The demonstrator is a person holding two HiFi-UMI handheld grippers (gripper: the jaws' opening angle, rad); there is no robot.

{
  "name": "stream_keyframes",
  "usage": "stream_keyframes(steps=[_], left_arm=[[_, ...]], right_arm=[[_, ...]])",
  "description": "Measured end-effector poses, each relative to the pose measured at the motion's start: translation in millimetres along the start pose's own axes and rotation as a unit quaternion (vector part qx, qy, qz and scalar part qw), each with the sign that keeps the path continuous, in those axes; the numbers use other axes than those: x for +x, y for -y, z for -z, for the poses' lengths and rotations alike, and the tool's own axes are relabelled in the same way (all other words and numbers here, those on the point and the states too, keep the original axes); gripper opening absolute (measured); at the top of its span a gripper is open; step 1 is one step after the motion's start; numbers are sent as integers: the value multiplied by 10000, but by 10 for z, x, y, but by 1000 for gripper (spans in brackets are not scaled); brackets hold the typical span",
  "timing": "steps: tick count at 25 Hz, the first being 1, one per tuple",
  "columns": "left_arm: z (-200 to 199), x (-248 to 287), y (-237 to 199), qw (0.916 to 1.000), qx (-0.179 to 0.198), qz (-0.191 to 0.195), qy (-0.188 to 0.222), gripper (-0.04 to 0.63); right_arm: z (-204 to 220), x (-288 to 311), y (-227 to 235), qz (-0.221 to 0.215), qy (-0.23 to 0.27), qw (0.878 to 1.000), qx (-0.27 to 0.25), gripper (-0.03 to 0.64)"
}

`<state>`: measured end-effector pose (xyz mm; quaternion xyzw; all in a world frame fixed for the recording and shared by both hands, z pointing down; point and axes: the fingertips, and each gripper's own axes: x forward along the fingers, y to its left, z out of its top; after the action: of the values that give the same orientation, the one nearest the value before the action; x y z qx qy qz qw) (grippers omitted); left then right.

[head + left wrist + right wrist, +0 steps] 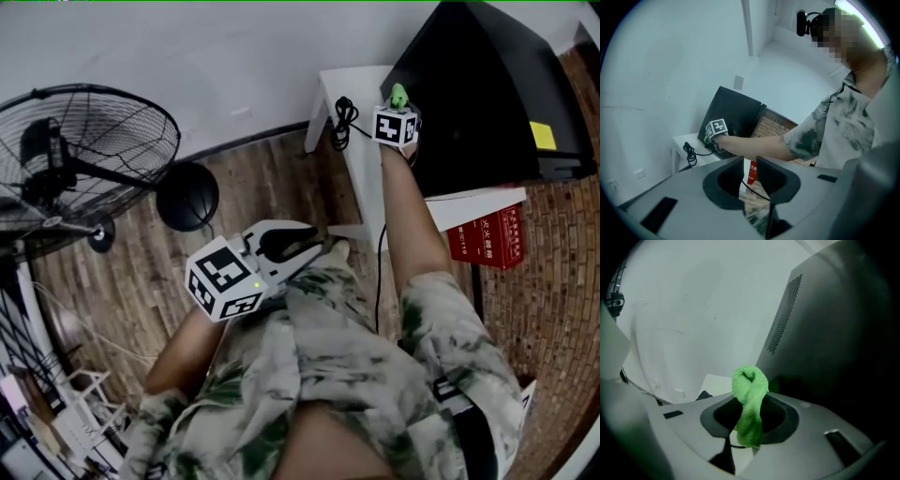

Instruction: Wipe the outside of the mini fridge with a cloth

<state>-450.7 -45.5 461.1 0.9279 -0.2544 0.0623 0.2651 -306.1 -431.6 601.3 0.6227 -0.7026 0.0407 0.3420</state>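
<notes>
Cloth (pixel 749 401), a green wad pinched in the right claw (pixel 750 423), sits just left of the mini fridge (pixel 834 333) by its vented side on the table (pixel 356 112), while the left claw (pixel 750 183), narrowly parted and empty, hangs well back from the fridge.
</notes>
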Motion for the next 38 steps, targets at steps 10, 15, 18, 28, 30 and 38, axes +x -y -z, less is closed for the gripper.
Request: stream_keyframes(steps=[10,15,18,28,30,38], left_arm=[[123,0,-11,9996,-187,-196,-65,91],[167,-15,-16,9995,-211,-210,-101,91],[175,-36,0,9996,-199,-188,-110,91],[194,-168,91,9999,-48,76,-54,91],[202,-212,121,9999,-13,159,-46,91],[307,-380,346,9983,85,575,-91,91]], right_arm=[[633,272,-201,-441,-677,9965,227,118],[859,316,-316,-715,-825,9936,286,118],[905,257,-357,-841,-851,9922,349,119],[780,-330,-525,-1254,-365,9910,291,118],[819,-533,-601,-1405,-308,9890,350,118],[1083,-1582,-876,-1991,-37,9791,411,118]])
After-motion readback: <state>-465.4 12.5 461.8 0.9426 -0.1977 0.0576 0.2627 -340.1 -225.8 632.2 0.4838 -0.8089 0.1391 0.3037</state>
